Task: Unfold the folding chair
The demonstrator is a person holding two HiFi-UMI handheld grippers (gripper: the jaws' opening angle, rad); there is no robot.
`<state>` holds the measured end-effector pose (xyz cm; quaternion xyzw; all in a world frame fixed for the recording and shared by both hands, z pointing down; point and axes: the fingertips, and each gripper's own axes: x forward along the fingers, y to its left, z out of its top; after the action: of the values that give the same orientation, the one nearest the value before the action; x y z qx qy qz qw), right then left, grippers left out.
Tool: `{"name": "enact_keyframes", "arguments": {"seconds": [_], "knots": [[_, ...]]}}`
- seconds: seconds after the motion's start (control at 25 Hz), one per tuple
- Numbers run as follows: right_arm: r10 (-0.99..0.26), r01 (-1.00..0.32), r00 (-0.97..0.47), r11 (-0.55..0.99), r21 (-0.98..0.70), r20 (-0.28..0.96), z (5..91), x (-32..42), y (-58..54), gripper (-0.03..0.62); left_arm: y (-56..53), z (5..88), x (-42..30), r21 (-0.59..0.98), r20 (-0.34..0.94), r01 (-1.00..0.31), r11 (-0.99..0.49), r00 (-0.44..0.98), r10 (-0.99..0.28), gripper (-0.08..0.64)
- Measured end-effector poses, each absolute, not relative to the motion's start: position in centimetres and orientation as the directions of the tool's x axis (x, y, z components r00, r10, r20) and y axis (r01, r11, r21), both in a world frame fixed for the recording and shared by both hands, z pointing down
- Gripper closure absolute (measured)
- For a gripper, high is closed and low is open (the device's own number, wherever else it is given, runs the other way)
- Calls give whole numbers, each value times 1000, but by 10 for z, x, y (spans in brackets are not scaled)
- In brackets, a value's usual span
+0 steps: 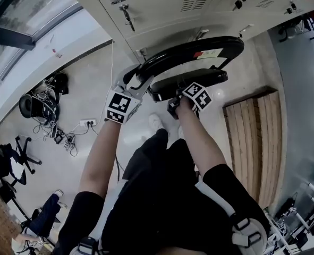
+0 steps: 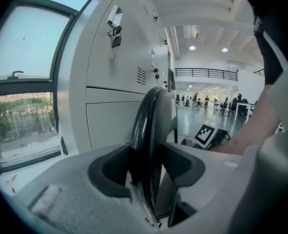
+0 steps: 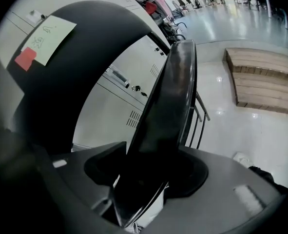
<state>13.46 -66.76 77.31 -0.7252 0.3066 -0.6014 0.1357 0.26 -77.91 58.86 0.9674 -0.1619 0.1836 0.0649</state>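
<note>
The folding chair (image 1: 220, 45) stands just before the far lockers (image 1: 162, 9), not yet opened out, and we have it at two points. Our left claw (image 2: 147, 162) is clamped, jaws wide, on the curved rim of the backrest (image 1: 183, 54), and our right claw (image 3: 148, 169) has the near edge of the seat (image 1: 191, 83) pinched between its pads. We judge that the left should hold the backrest steady while the right draws the seat down and toward us in one smooth arc about the hinge, without twisting, lest the thin edge slip out.
</note>
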Motion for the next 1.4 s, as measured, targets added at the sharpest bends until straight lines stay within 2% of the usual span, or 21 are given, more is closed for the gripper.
{"name": "enact_keyframes", "arguments": {"seconds": [0.2,0.8,1.08,1.4], "knots": [[-642,-301,49,-740,-602,765,772,135,-665,385,-782,589,6,58,383,-350,-935,873,-303,360],[-687,-238,-81,-690,-684,722,793,114,-566,374,-768,601,3,76,399,-406,-911,849,-345,354],[-707,-218,-143,-660,-719,692,809,104,-524,368,-741,602,-2,43,365,-419,-907,852,-376,353],[-706,-166,-203,-658,-734,679,830,96,-479,362,-716,609,-4,54,390,-413,-909,847,-361,354]]}}
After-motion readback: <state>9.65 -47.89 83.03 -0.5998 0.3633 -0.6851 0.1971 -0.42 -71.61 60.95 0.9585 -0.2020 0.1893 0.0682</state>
